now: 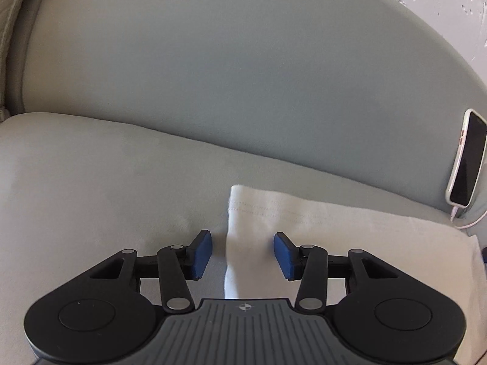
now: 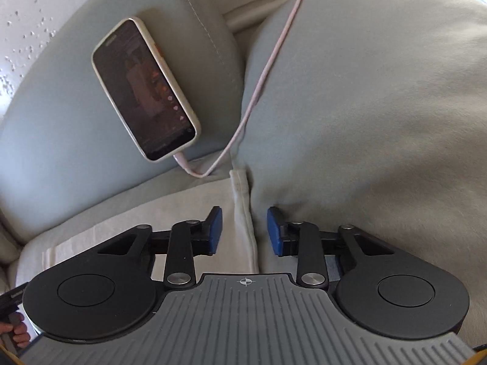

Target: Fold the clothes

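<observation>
A white garment lies flat on a grey sofa seat, its stitched hem at the far edge. My left gripper is open, its blue pads on either side of the garment's left edge, close above it. In the right wrist view the same white garment spreads to the left, and its right folded edge runs between the fingers of my right gripper. That gripper is open too, with the cloth edge lying in the gap and neither pad touching it.
A phone in a pale case leans on the sofa back cushion, with a pink cable running up over the cushion. The same phone shows at the right of the left wrist view. A hand appears at lower left.
</observation>
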The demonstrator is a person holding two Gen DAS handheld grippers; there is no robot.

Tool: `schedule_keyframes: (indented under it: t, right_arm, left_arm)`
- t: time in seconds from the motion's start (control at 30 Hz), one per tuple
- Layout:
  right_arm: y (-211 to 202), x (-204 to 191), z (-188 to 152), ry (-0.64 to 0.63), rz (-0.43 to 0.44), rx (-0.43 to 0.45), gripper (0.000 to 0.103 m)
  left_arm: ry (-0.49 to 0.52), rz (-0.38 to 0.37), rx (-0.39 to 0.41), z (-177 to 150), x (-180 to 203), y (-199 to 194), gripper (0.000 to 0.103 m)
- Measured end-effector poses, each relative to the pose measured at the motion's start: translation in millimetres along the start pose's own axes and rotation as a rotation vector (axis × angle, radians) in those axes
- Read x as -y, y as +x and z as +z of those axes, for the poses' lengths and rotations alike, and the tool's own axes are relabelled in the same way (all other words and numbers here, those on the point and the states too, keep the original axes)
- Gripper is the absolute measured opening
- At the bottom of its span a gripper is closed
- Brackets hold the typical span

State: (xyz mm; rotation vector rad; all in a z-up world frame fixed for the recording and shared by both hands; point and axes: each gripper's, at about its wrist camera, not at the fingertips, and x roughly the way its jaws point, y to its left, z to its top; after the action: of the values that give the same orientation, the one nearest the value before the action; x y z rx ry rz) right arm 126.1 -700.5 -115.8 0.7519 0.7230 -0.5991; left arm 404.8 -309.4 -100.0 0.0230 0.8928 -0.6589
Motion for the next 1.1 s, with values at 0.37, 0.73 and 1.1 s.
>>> schedule_keyframes:
  t: [0.37,0.73,1.1]
  right_arm:
    - [30,-19,14,-0.052,-0.044,0.017,0.006]
    - [-67,-30,-11,-0.011,-0.077,0.059,0.007]
    - [-206,20,-101,0.046,-0.032,-0.078,0.007]
  left_arm:
    - [0.158,0.024,0.012,10,20,4,0.004]
    - [0.173,0.069,0.055,-5,43,-111,0.003]
    - [0.151,0.087,-0.03,-123,27,-239,0.003]
